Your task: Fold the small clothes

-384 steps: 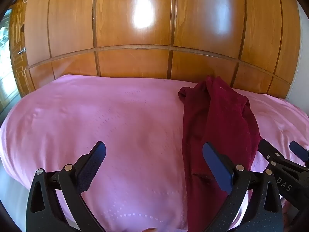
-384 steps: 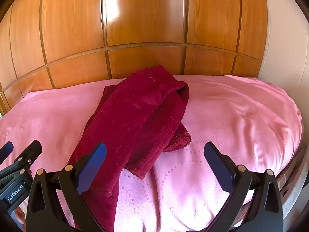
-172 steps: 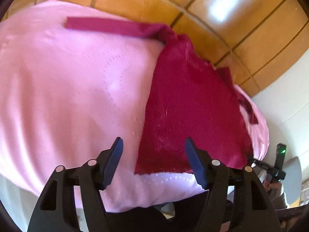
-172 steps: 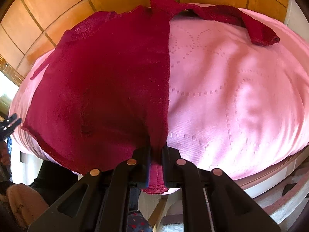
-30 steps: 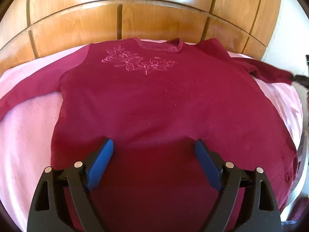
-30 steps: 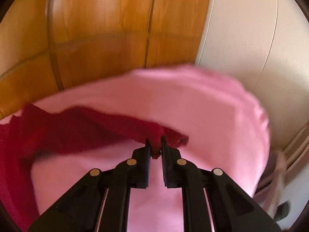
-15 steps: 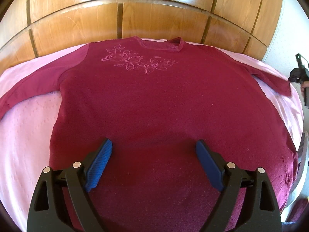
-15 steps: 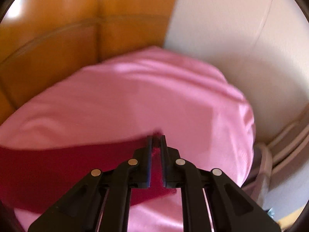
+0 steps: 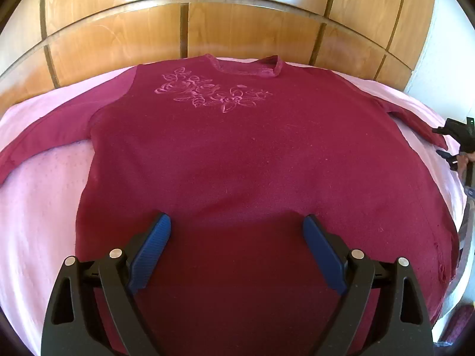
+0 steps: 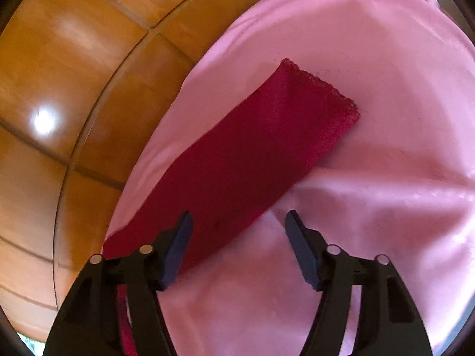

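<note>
A dark red sweater (image 9: pixel 237 160) with a flower pattern on the chest lies spread flat, front up, on the pink bedspread (image 9: pixel 35 195). My left gripper (image 9: pixel 236 231) hangs open just above the lower body of the sweater, nothing between its fingers. In the right wrist view the sweater's sleeve (image 10: pixel 252 154) lies flat and straight on the bedspread (image 10: pixel 386 118), cuff far from me. My right gripper (image 10: pixel 239 231) is above the sleeve, its jaws opening, and the pads do not press on the cloth. The right gripper (image 9: pixel 451 145) also shows at the right edge, beside the cuff.
A wooden panelled wall (image 9: pixel 237 23) runs right behind the bed. A white wall (image 9: pixel 445 44) stands at the right. The bed's right edge (image 9: pixel 463 207) drops off close to the sleeve's cuff.
My right gripper let go of the cuff, opened, rolled and sank toward the bed; the sleeve now lies flat. The left gripper stayed where it was.
</note>
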`<state>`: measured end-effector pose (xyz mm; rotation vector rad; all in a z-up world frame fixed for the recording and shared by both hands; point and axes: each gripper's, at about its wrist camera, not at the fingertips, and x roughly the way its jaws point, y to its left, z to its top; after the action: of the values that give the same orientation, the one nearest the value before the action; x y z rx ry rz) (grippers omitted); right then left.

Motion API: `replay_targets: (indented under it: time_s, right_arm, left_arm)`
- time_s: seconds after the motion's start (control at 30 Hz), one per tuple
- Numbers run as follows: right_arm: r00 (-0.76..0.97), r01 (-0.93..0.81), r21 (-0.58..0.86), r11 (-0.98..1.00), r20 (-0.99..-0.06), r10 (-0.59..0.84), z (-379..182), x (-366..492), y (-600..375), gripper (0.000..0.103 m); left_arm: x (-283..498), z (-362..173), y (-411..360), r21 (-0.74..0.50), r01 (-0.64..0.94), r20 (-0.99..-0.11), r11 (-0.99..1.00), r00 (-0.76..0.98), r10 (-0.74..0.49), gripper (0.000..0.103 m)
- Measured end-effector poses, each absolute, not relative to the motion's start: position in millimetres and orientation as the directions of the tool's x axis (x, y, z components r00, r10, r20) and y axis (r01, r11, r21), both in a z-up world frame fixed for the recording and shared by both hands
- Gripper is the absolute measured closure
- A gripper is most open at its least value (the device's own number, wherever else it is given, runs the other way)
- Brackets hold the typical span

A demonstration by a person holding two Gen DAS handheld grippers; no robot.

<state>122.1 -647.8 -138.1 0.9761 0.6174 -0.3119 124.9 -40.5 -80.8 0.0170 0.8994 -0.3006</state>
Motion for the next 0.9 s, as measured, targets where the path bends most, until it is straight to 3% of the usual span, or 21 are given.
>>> replay_targets:
  time_s: [0.07,0.1,0.2,0.27,0.4,0.43,0.5,0.67,0.83,0.9]
  right_arm:
    - [0.768,0.530,0.649,0.546,-0.640,0.015,-135,133,-651,0.070]
    - [0.748,0.550,0.611,0.569,-0.664,-0.010,-131,138,-650,0.098]
    - [0.685,0.614,0.401,0.680,-0.699,-0.206,-109,145,-647,0.098]
    - [0.624,0.644,0.326,0.692,-0.746,-0.230,-117,157,-648,0.098]
    - [0.634,0.634,0.349,0.690,-0.746,-0.205,-122,158,-642,0.089]
    - [0.651,0.619,0.381,0.687,-0.738,-0.177,-122,151,-640,0.071]
    - [0.676,0.570,0.394,0.720,-0.724,-0.139,-118,138,-622,0.049]
    - [0.704,0.311,0.424,0.850,-0.704,0.093,-111,109,-547,0.047]
    - [0.606,0.016,0.501,0.865,-0.693,0.390,-121,59,-449,0.048]
    - [0.561,-0.034,0.503,0.863,-0.705,0.433,-128,37,-423,0.049]
  left_arm:
    - [124,-81,-40,-0.111,0.261,-0.772,0.959,0.585,-0.248,0.014]
    - [124,-81,-41,-0.111,0.261,-0.772,0.959,0.585,-0.249,0.014]
    - [124,-82,-41,-0.109,0.263,-0.772,0.959,0.585,-0.248,0.013]
    - [124,-82,-42,-0.110,0.270,-0.773,0.956,0.581,-0.253,0.011]
    - [126,-82,-42,-0.106,0.273,-0.775,0.956,0.580,-0.252,0.010]
    - [125,-80,-41,-0.109,0.271,-0.778,0.956,0.576,-0.252,0.010]
    - [124,-77,-38,-0.118,0.265,-0.782,0.957,0.569,-0.253,0.010]
    - [112,-65,-11,-0.159,0.165,-0.775,0.973,0.590,-0.226,0.010]
    - [92,-58,35,-0.130,0.032,-0.779,0.991,0.615,-0.122,0.011]
    - [82,-61,51,-0.138,0.014,-0.796,0.990,0.594,-0.119,0.017]
